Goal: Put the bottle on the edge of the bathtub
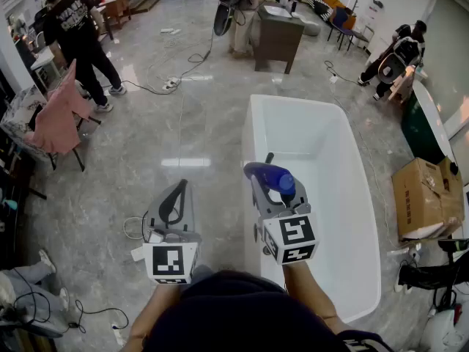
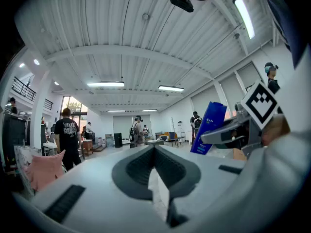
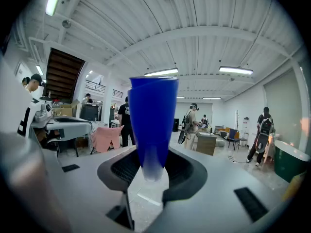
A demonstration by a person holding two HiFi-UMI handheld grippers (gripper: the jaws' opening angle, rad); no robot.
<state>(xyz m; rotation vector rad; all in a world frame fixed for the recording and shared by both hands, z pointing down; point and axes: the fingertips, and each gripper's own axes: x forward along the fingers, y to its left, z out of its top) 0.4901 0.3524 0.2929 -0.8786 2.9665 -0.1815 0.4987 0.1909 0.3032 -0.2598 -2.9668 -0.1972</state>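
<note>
In the head view the right gripper (image 1: 265,191) carries the blue bottle (image 1: 277,179) in the air, just above the left rim of the white bathtub (image 1: 248,145), which is where the task wants it, so it looks lined up for a set-down that has not yet happened. The left gripper (image 1: 179,189) hangs beside it over the bare floor, off the tub, probably kept out of the way since one tool is enough for this carry. The left gripper view shows that tool's jaws brought together with nothing between them, and off to the right the bottle (image 2: 209,125) stands nearly upright and a little tilted in the right gripper (image 2: 228,132), gripped low on its body. The right gripper view settles the grip: the jaws are closed against the bottle's narrow lower end, and the bottle (image 3: 151,125) rises from between them and widens upward (a low hold that leaves most of its length free above the pads, so it may tip if let go carelessly). The rim is narrow, so the base will need to land squarely.
</note>
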